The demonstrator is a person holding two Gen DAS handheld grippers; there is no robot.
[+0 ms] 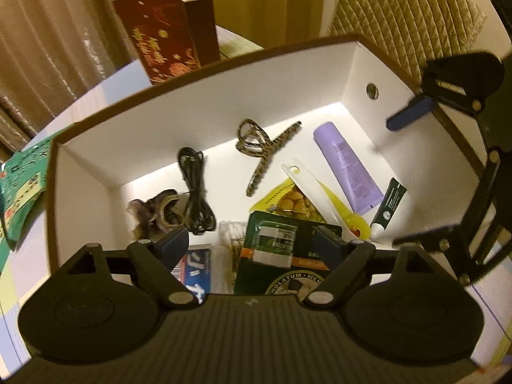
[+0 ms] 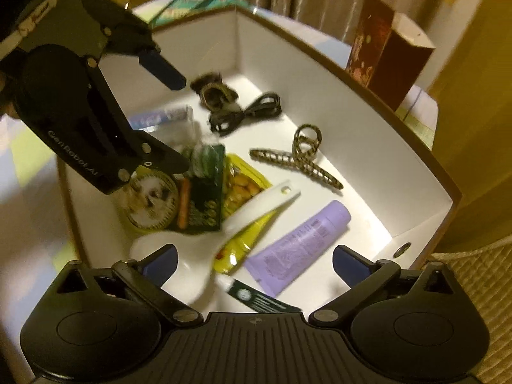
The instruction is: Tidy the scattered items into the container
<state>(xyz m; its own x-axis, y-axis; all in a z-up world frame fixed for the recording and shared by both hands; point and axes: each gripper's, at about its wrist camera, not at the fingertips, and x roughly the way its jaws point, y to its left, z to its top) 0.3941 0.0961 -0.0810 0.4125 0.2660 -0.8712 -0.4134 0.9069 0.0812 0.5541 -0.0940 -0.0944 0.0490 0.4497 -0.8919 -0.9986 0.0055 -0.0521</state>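
Box (image 1: 204,73) is holding tube (image 1: 348,166), clip (image 1: 262,150), cable (image 1: 195,192), spoon (image 2: 243,214). Left gripper (image 1: 256,243) is hovering wide, empty. Right gripper (image 2: 254,260) is gaping wide, empty.

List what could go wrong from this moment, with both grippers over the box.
1. The left gripper and right gripper both hang open over the same box; they might collide as they move.
2. The green card pack lies right between the left gripper's fingers; a careless closing could drag it back out.
3. The green packet lies outside the box, at its left wall, and may be overlooked.
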